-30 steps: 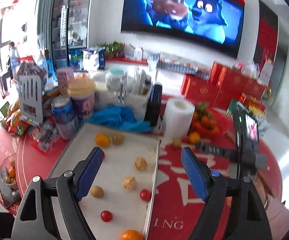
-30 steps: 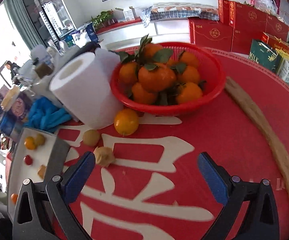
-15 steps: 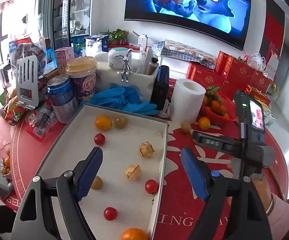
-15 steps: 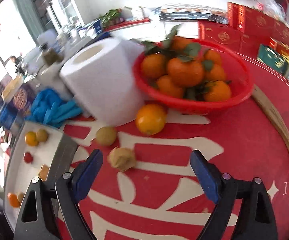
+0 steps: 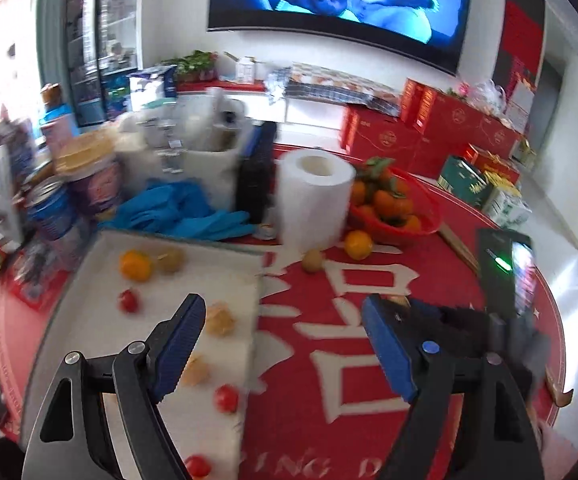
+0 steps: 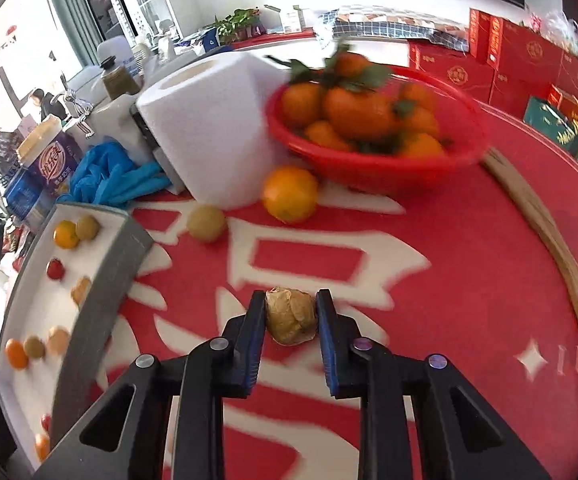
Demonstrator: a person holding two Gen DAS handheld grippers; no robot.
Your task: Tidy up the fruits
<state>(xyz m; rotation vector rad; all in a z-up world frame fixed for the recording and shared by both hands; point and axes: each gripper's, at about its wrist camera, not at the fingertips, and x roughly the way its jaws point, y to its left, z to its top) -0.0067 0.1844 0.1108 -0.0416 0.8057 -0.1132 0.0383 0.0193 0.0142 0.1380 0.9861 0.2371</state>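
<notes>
Pinching a papery tan fruit (image 6: 290,316) on the red tablecloth (image 6: 469,280), just right of the grey tray (image 6: 101,280), the right gripper (image 6: 290,310) has just closed; the left gripper (image 5: 283,344) hangs spread above the tray's right edge. Tablecloth lettering blurs unreadably.

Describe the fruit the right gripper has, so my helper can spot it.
On the red tablecloth, right of the white tray, the right gripper has just closed its jaws on a husked fruit. Unlike the smooth orange behind, it is papery tan.
</notes>
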